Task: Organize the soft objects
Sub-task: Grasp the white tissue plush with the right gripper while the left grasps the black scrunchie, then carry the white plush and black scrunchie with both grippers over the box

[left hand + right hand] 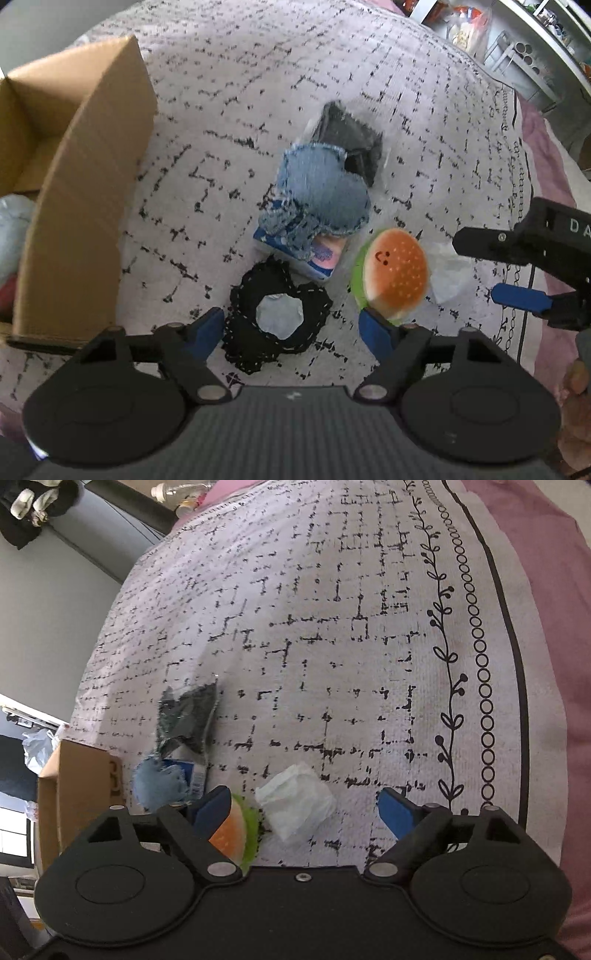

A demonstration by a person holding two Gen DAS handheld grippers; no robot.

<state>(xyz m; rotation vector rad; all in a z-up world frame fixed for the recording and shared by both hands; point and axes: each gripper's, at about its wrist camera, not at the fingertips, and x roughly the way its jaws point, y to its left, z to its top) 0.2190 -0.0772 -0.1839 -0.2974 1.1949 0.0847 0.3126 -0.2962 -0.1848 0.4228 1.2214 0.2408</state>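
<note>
In the left wrist view my left gripper [293, 328] is open above a black crocheted piece [277, 317] with a pale centre. A burger plush [393, 273] lies beside its right finger. A denim heart [319, 192] rests on a tissue pack [295, 254], with a dark pouch [351, 136] behind. My right gripper [476, 269] comes in from the right, open, near a white tissue [448, 273]. In the right wrist view my right gripper [308, 806] is open around the white tissue [295, 801], the burger plush [236, 830] by its left finger.
An open cardboard box [85, 184] stands at the left on the patterned bedspread [258, 74], with a pale blue soft item [13, 232] inside. The box also shows in the right wrist view [74, 797]. Shelves [517, 48] stand beyond the bed.
</note>
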